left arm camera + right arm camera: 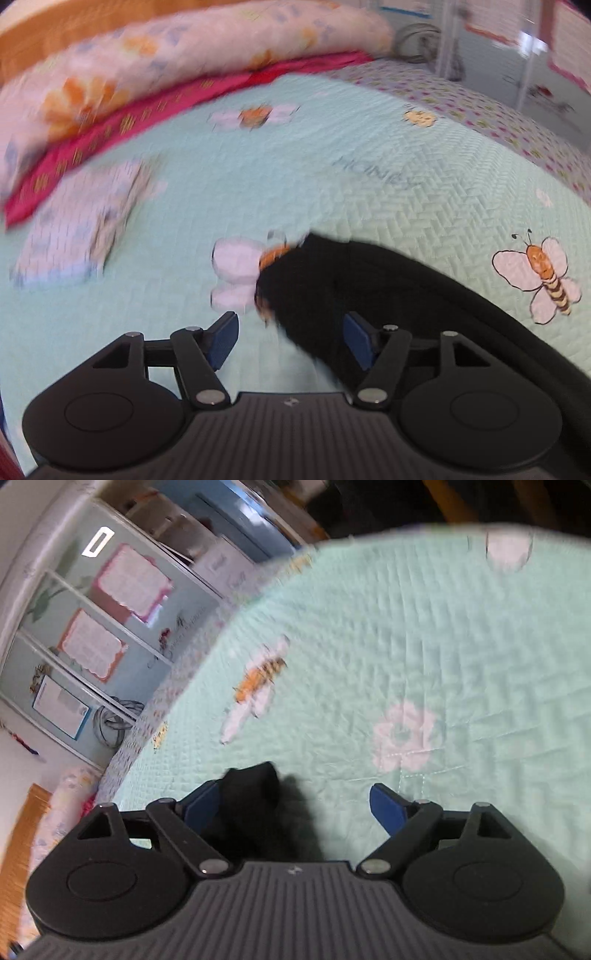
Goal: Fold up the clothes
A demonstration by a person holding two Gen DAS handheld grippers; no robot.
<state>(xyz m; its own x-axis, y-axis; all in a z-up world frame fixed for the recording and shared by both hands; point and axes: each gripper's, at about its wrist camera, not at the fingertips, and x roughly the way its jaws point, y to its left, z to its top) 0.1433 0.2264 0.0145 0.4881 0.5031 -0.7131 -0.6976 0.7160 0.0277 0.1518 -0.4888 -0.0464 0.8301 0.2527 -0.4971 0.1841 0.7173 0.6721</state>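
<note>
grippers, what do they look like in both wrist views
The left gripper and right gripper look alike: a ribbed dark grey body, two round black housings, black link arms with silver pivot pins, blue pads on the jaws. No cables or sleeves show.

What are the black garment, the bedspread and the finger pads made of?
Black garment: soft matte fabric, maybe knit or fleece; fuzzy edge, but blurred. Bedspread: quilted mint cloth, likely cotton; stitched herringbone lines, bee appliqués. Finger pads: blue, matte, looks like rubber or foam; unsure.
</note>
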